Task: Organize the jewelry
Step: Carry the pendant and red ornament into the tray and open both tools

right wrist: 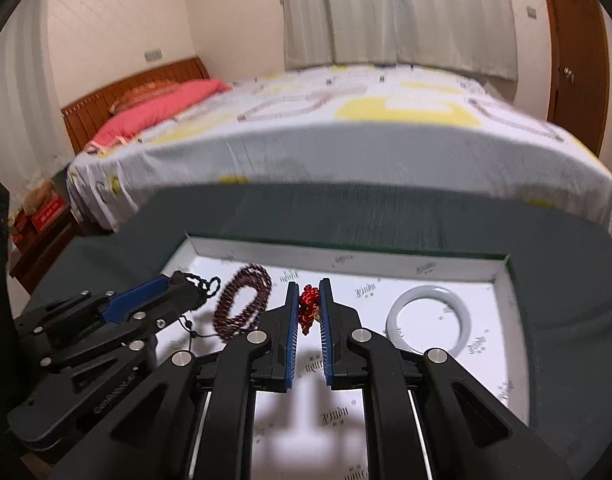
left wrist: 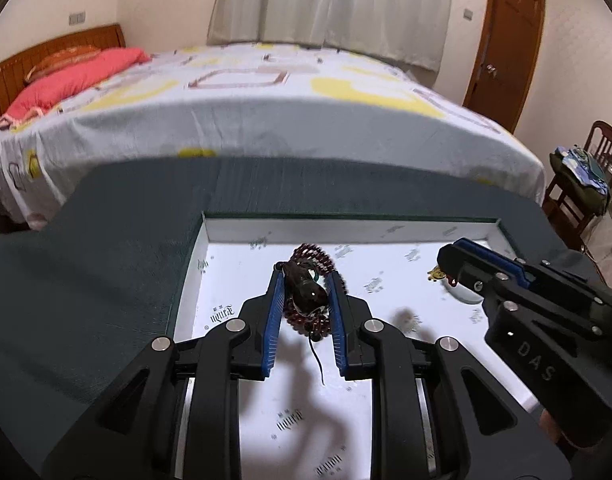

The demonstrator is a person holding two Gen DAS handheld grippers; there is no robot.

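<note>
— Bedroom behind, with a patterned bed (left wrist: 266, 92) and a pale curtain (right wrist: 397, 12); nearer, a dark cloth-covered table (left wrist: 106, 248) is carrying a shallow white tray (right wrist: 345, 258) printed with small logos. Which step are we looking at?

— Judging by how things lie, both pieces are being carried over the tray for placing; the dark-red bead strand (left wrist: 306, 300) is sitting clamped between the blue pads of the left gripper (left wrist: 306, 276), its loops hanging below the jaws and a thin black cord trailing down; the jaws are standing narrow, closed on the beads.

— And the other hand?

— The right gripper (right wrist: 307, 286) is pinching a small red knotted charm (right wrist: 309, 307) with a gold bit at its lower end; its jaws are nearly together, holding it near the tips; both pieces seem to be hanging above the tray floor, though I cannot tell whether the lowest beads are brushing it.

— Anything already in the tray?

— A pale jade-like bangle (right wrist: 427, 322) is lying flat on the tray floor, just to the right of the right gripper; the bead strand is hanging to its left, between the two grippers.

— What is the next move calling for?

— Lowering each piece to a bare patch of the tray, well apart from the bangle and from each other; then easing the jaws open so the loops are settling without tangling; the trailing cord looks likely to snag on a pad.
</note>
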